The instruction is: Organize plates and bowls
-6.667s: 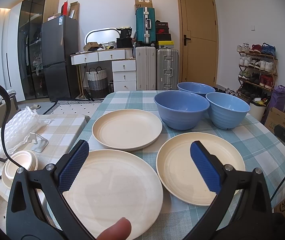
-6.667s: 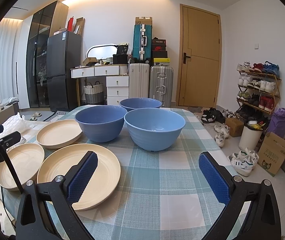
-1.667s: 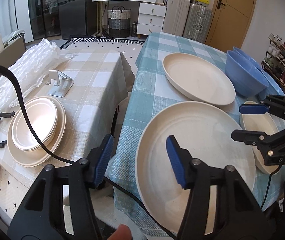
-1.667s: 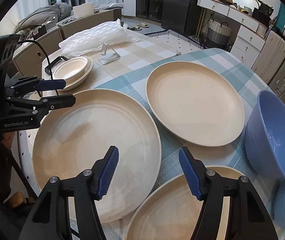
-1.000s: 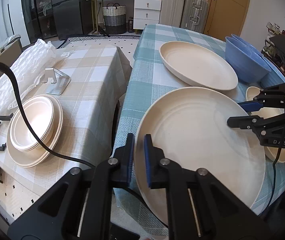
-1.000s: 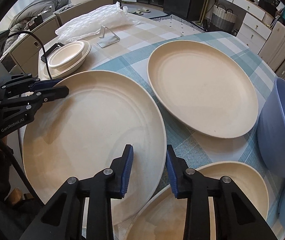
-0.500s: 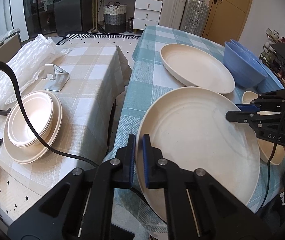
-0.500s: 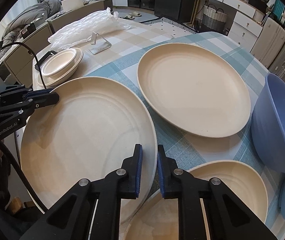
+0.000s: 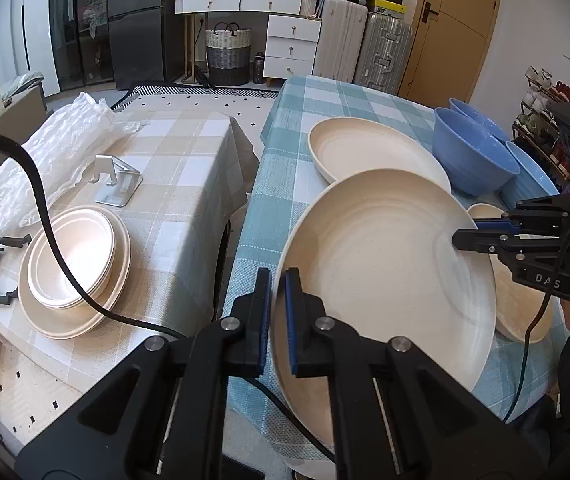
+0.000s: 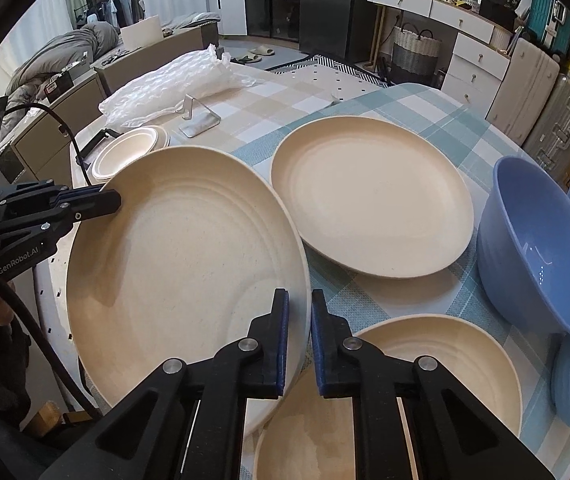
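Both tongs are clamped on one large cream plate (image 9: 385,264): the left tongs (image 9: 278,316) pinch its rim at lower centre of the left wrist view, and the right tongs (image 10: 296,336) pinch the opposite rim at lower centre of the right wrist view. Each pair is closed down to the thickness of the rim. The plate looks tilted and raised off the teal-checked desk (image 9: 325,96), overlapping the second cream plate (image 10: 369,196) behind it.

By my reading, the sorting has barely begun. A third cream plate (image 10: 437,388) lies at lower right of the right wrist view, and the blue bowls (image 10: 537,248) sit unstacked at the right edge. On the beige-checked desk (image 9: 173,168) at left, a small stack of pale dishes (image 9: 73,268) rests. The held plate has yet to be stacked, and the bowls nested.
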Demonstrator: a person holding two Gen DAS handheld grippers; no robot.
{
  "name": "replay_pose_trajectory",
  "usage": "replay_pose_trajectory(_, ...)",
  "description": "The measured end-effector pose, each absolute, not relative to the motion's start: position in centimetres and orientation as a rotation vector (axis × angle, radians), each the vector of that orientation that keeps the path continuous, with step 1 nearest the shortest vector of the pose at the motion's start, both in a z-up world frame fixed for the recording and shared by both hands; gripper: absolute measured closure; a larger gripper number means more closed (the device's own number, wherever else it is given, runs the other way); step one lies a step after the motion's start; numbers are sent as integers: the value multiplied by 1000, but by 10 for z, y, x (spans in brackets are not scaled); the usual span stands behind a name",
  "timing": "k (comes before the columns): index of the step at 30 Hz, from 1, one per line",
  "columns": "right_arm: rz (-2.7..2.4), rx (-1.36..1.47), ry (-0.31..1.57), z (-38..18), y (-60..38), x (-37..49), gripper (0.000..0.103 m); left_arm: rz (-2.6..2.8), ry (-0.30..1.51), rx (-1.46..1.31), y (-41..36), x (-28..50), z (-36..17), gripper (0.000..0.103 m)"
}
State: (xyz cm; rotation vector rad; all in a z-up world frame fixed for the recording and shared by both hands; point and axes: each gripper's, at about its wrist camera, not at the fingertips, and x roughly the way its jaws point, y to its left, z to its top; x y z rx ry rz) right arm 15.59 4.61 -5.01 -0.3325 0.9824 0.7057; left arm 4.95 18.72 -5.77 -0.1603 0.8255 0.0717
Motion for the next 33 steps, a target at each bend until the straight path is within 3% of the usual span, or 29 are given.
replay_pose_trajectory(17,657,-274,935,-16,12,148,92,32,784,-150,161,53,-25,98)
replay_pose_trajectory(33,549,-205,914,-2,-61,152,92,-58,792,-77,86,93,-6,98)
